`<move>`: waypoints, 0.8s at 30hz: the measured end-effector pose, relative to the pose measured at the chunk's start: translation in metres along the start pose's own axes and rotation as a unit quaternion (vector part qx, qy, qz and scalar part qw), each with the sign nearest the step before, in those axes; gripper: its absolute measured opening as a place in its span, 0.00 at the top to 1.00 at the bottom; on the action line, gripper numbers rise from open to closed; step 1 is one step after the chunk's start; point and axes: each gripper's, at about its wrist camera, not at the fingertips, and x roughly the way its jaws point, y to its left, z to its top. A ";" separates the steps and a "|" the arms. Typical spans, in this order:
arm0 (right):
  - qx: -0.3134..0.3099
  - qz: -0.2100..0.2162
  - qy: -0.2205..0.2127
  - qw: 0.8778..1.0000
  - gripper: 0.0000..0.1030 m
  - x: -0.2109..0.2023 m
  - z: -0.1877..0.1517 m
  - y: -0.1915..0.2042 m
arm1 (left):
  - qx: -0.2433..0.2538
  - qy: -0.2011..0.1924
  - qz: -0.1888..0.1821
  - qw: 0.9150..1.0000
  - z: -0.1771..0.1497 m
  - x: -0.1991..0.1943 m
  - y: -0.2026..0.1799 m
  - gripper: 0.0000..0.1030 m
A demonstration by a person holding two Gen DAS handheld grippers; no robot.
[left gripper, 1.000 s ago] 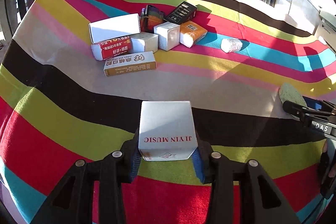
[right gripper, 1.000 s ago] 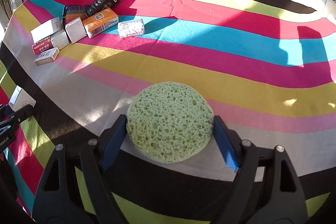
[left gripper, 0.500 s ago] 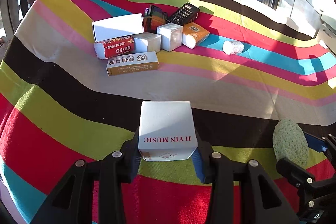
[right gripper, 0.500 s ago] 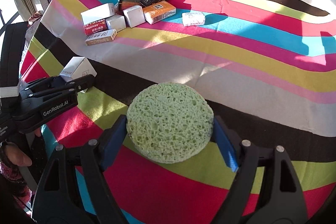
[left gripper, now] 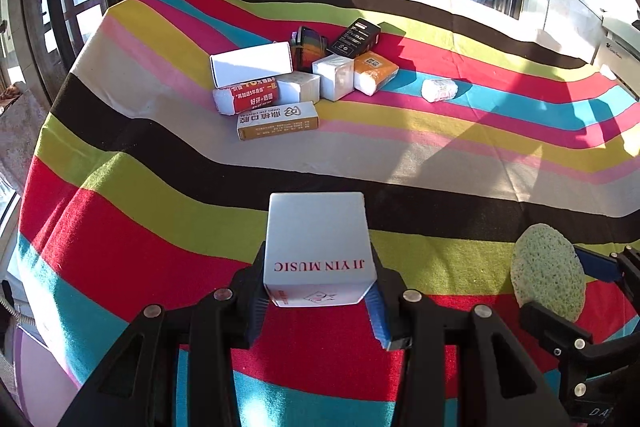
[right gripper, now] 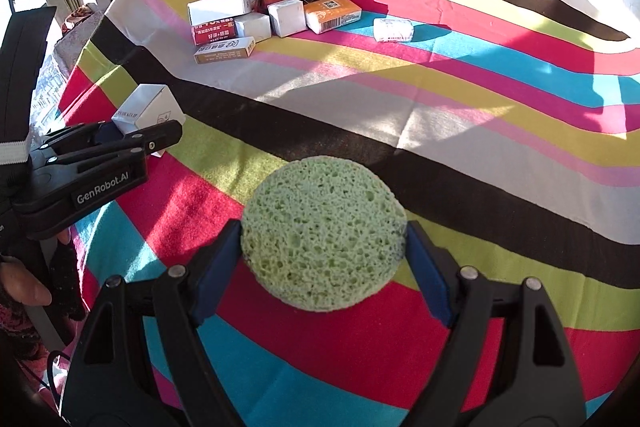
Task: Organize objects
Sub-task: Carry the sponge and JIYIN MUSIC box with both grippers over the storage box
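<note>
Gripping a white box (left gripper: 318,247) printed "JI YIN MUSIC", the left gripper (left gripper: 316,301) has its blue-padded jaws pressed against the box's two sides, holding it clear above the red and green bands of the striped tablecloth (left gripper: 400,155). From the right wrist camera the same gripper (right gripper: 132,135) reaches in from the left edge, angled toward the table's middle, with the box (right gripper: 146,107) jutting from its tips and the person's fingers (right gripper: 24,291) showing low behind it.

To its right, the right gripper (right gripper: 324,247) is clamped on a round green sponge (right gripper: 322,231), one blue pad on each side of the disc, which faces the camera above the red stripe near the table's front edge. In the left view the sponge (left gripper: 546,271) appears edge-on at lower right, well apart from the box.

Far across the cloth sits a cluster of packages, touching or nearly so: a long white carton (left gripper: 250,63), a red-labelled pack (left gripper: 246,98), a yellow-edged toothpaste box (left gripper: 277,120), two small white cubes (left gripper: 334,77), an orange packet (left gripper: 374,72), a black box (left gripper: 354,38) and a dark multicoloured item (left gripper: 306,47). A small white roll (left gripper: 439,90) lies alone on the blue stripe to their right.
</note>
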 end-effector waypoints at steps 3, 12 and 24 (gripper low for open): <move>-0.011 0.005 -0.005 1.000 0.20 -0.006 0.002 0.010 | 0.001 -0.001 0.007 1.000 -0.007 -0.011 0.007 0.58; -0.062 0.032 -0.021 0.997 0.20 -0.026 0.003 0.055 | -0.015 -0.011 0.031 0.999 -0.031 -0.050 0.040 0.58; -0.168 0.072 -0.020 0.983 0.20 -0.033 -0.002 0.137 | -0.061 -0.017 0.079 0.995 -0.064 -0.089 0.102 0.58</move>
